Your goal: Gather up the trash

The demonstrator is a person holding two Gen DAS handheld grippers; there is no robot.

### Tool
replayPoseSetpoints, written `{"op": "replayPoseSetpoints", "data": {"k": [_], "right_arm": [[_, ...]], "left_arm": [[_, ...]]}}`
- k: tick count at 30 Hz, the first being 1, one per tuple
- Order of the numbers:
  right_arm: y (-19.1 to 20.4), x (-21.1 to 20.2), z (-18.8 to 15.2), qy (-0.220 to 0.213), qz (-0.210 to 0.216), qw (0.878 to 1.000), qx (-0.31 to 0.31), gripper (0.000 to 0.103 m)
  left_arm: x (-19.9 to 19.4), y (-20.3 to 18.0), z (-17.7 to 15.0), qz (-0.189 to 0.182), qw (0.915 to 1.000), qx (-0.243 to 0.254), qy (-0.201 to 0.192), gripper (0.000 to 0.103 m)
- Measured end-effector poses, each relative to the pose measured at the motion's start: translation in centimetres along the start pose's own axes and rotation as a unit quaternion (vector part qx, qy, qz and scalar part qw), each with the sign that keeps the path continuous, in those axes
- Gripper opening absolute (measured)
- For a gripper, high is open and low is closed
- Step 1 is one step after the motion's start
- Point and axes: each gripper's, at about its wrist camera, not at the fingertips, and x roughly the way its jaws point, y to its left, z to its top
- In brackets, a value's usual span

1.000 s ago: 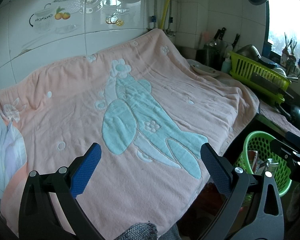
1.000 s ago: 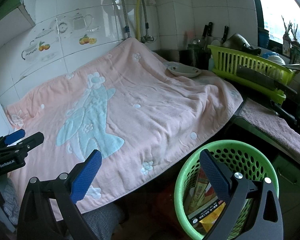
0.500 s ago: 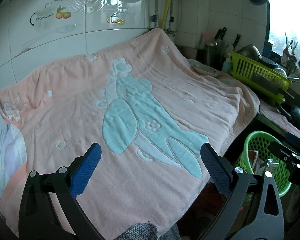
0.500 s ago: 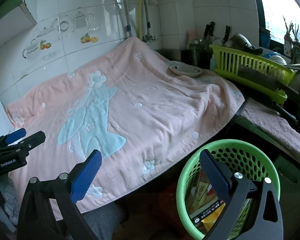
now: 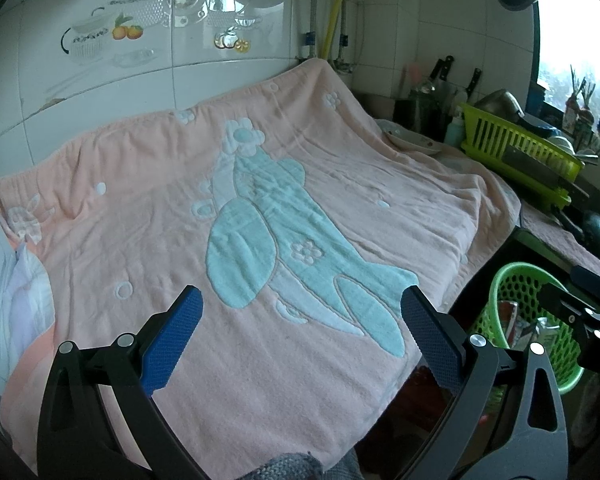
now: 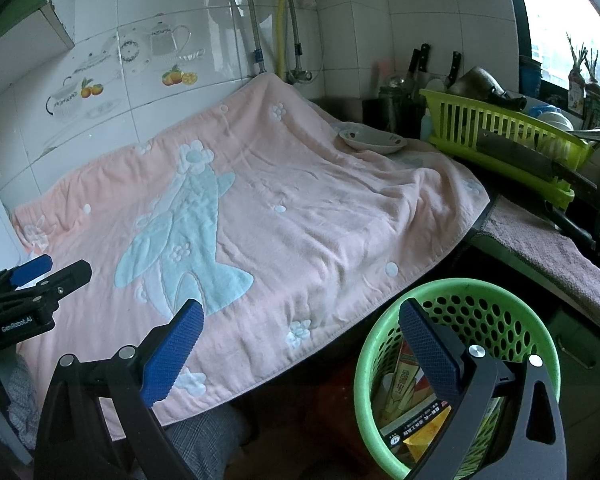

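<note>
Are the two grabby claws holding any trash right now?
No. The left hand-held gripper is open over the pink towel with nothing between its fingers, and the right hand-held gripper is open and empty beside the green basket.

A round green perforated basket (image 6: 456, 292) stood upright at the near right, just beside the towel-draped counter's edge. Inside it lay cartons and wrappers (image 6: 416, 424), printed yellow, red and white.
</note>
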Motion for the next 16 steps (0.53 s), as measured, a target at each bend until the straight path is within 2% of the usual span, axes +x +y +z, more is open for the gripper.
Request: {"op": "replayPoseSetpoints", "data": {"k": [16], "right_arm": [[0.04, 0.06, -0.1, 0.0, 0.001, 1.0, -0.001, 0.095]], "left_arm": [[-0.11, -0.13, 0.06, 0.009, 0.9999, -0.008, 0.004, 0.098]]}}
